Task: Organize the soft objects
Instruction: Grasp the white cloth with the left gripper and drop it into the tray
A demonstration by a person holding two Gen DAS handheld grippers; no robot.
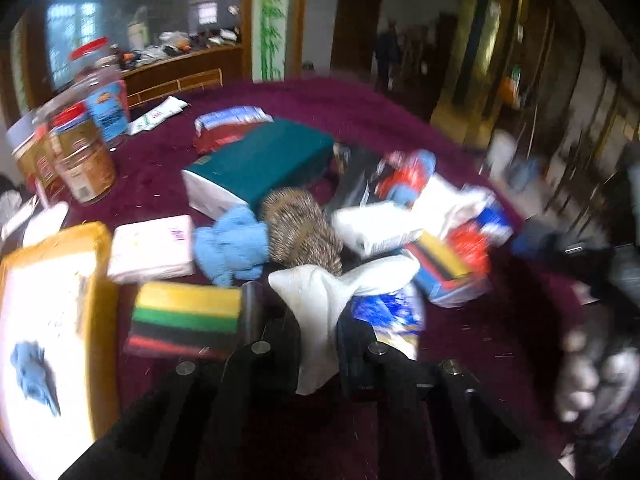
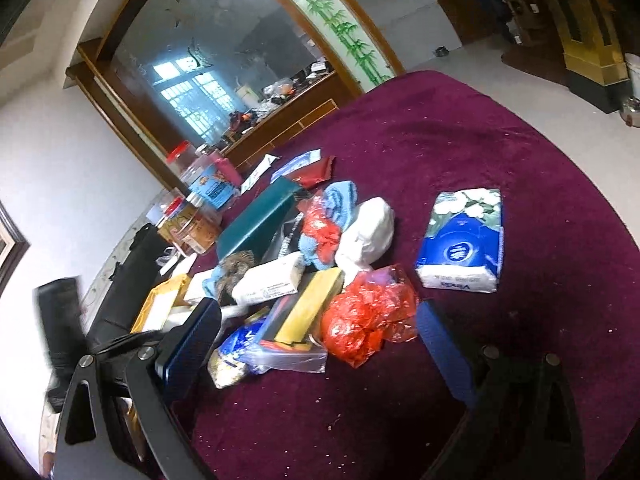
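My left gripper is shut on a white cloth and holds it above the purple table. A striped yellow-green-black sponge lies just left of it. A blue fluffy cloth and a brown speckled cloth lie ahead. A yellow-rimmed tray at the left holds a small blue cloth. My right gripper is open above a pile: a red crinkled bag, a yellow sponge, a white bundle.
A blue tissue pack lies apart on the right of the table. A green box, a white napkin pack and several plastic jars stand at the back left. A mirror cabinet is behind.
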